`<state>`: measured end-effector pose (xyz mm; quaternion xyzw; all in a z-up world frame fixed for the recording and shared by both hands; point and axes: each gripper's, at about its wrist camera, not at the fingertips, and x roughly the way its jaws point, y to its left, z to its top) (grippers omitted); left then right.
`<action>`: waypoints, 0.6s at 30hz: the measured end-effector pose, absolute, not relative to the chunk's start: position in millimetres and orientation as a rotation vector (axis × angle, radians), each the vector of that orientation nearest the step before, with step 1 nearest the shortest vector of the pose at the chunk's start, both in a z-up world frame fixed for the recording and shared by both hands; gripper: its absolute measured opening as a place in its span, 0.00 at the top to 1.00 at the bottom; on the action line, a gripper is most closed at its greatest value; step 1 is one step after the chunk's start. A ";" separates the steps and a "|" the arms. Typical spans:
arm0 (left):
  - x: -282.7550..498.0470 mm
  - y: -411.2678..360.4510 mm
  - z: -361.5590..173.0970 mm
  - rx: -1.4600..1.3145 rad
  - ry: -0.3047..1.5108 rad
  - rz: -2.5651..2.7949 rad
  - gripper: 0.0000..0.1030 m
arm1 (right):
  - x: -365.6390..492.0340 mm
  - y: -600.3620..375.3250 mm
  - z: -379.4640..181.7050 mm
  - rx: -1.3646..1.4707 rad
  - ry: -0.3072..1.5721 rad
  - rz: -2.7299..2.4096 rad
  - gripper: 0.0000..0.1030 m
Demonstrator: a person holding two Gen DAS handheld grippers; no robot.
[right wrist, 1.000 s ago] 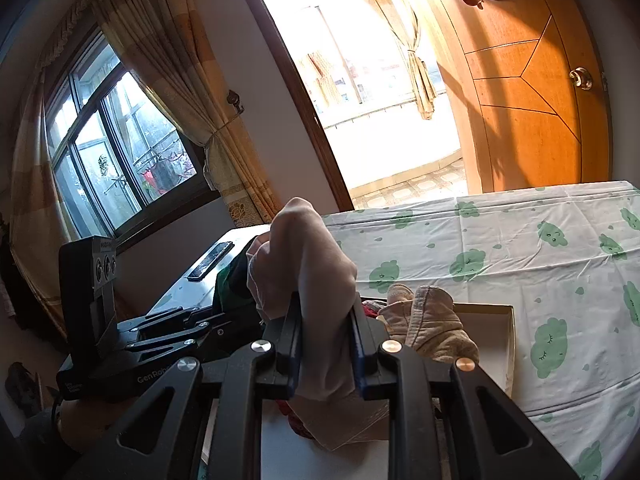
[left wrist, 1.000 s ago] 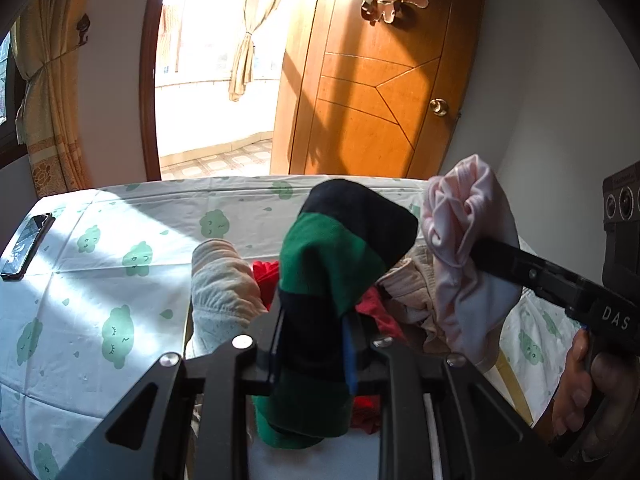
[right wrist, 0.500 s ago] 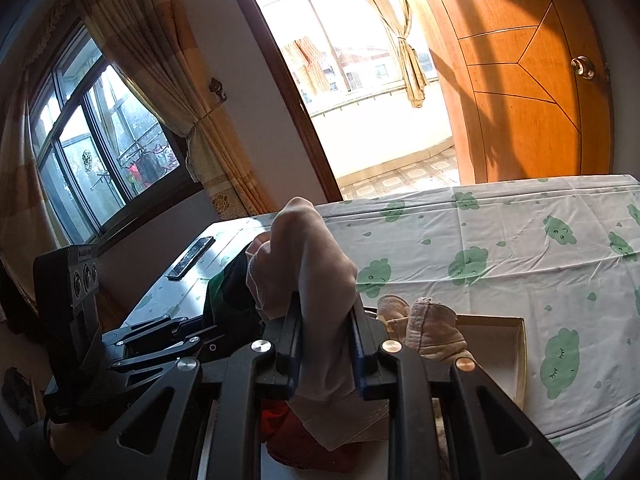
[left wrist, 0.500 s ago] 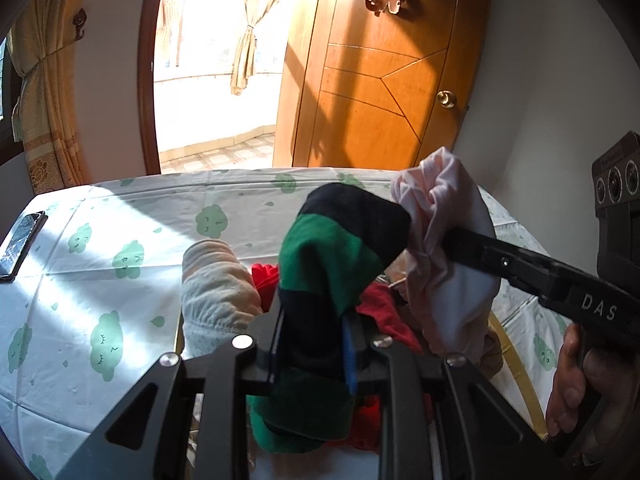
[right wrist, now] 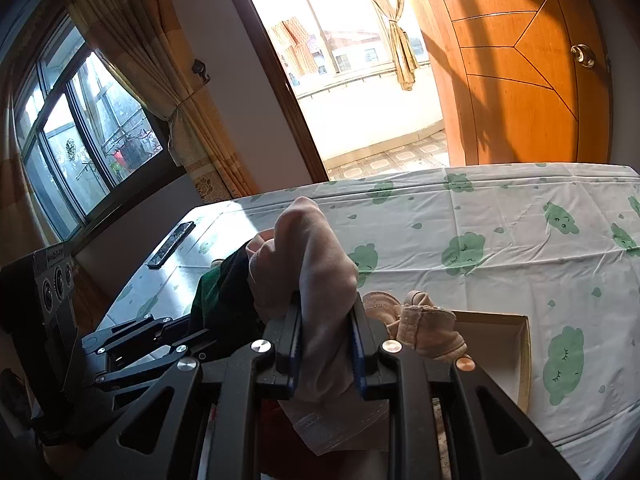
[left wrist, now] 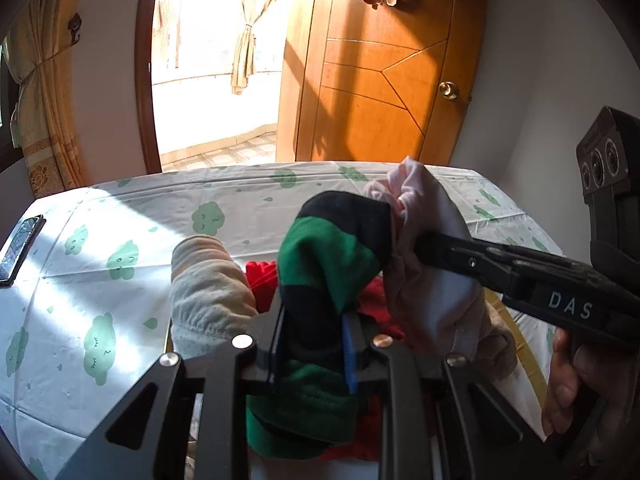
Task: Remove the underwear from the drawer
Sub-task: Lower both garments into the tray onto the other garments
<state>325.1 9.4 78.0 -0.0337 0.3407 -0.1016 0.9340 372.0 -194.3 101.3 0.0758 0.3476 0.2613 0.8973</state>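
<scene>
Two garments up out of the drawer [right wrist: 524,356], each pinched in its own hand-held gripper. Left hand-held gripper [left wrist: 312,354] clamped on the green-and-black underwear [left wrist: 332,256], lower centre of the left wrist view. Right hand-held gripper [right wrist: 326,354] clamped on the pale pink underwear [right wrist: 316,256], lower centre of the right wrist view.

Risks, as judgement only:
- Snagging. Hems of both pieces hanging low among the red garment [left wrist: 264,280] and the beige garments [left wrist: 208,292] left in the drawer; likely to drag a neighbour up and out if lifted without clearing the pile.
- Tangling. Pink bunch pressed against the green-and-black bunch at centre right of the left wrist view; folds could catch on each other if the two grips drift closer or cross.
- Slipping. Soft, bunched cloth held only at a narrow waist between the pads; a quick swing could let the heavier lower fold pull through.
- Knocking. Phone [left wrist: 20,248] lying at the left edge of the tabletop [left wrist: 120,216], well apart, little danger unless swept wide.

Orientation: green-and-black underwear with long axis running bottom to top of the frame, bunched end upward and away from the camera, loose hem downward below the pads. Pale pink underwear much the same, long axis near vertical in its own view, rounded bunch uppermost, flat hem below.
</scene>
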 end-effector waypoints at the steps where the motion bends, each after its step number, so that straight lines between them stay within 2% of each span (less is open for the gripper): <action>1: 324.9 9.4 77.5 -0.067 0.696 -0.207 0.79 | 372.5 -192.8 99.9 0.150 0.723 0.537 0.78; 18: 326.0 4.4 73.1 -0.047 0.695 -0.197 0.78 | 381.5 -190.4 77.1 0.117 0.785 0.496 0.77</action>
